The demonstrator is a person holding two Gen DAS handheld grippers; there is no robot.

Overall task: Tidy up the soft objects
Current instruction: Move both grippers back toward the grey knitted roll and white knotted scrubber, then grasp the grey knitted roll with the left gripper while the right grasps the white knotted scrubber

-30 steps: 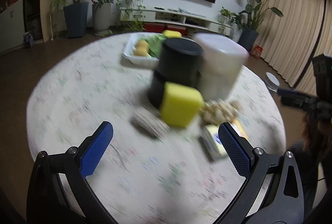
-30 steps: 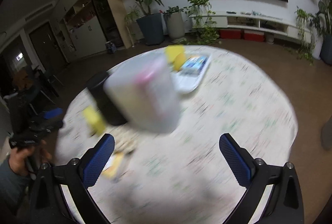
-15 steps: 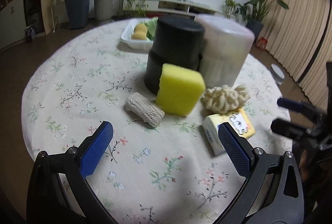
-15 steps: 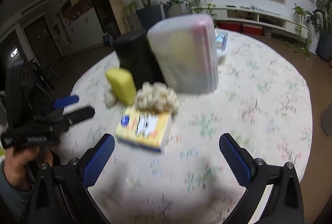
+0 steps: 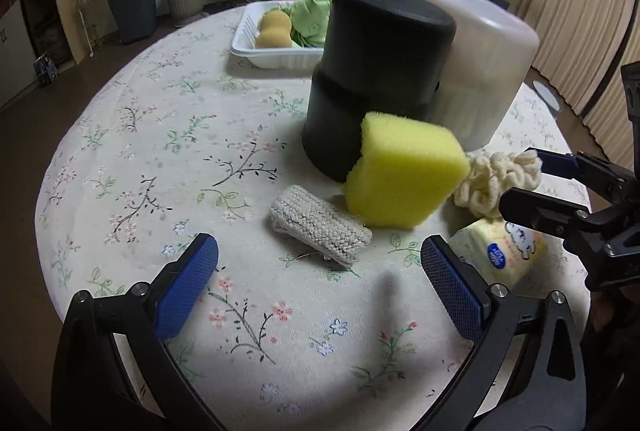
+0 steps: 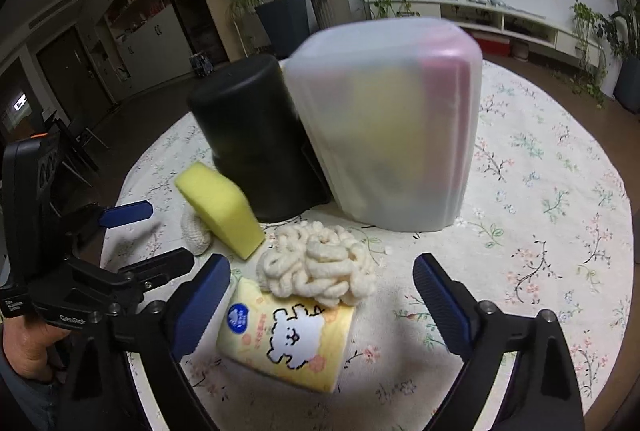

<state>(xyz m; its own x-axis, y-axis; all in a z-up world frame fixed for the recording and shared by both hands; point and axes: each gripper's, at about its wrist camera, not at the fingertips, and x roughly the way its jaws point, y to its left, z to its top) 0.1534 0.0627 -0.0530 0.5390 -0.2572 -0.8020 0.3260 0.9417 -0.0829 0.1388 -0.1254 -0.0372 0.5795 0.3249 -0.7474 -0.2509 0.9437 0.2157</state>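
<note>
**Soft things gathered ahead of two open grippers**

Blue-padded and spread wide, our left gripper (image 5: 319, 271) holds nothing. Compared with a second ago, the cluster on the floral table (image 5: 160, 135) now sits larger and sharper in the left wrist view. Straight ahead of the gap lies the knitted roll (image 5: 319, 225), its long axis slanting from the left pad's side, farther off, toward the right pad. Beyond it the yellow sponge (image 5: 402, 175) leans on the black cylinder (image 5: 376, 71), beside the translucent container (image 5: 480, 67). Past the right pad lie the cream chenille bundle (image 5: 496, 181) and the tissue pack (image 5: 500, 251).

From the right wrist, our right gripper (image 6: 322, 299) has its jaws apart, having just narrowed a little, pressing on nothing. The tissue pack (image 6: 288, 343) lies between them, nearer the left pad, its long axis running crosswise and slightly tilted. The chenille bundle (image 6: 320, 267) touches its far edge. Half a second ago both lay farther ahead.
</note>
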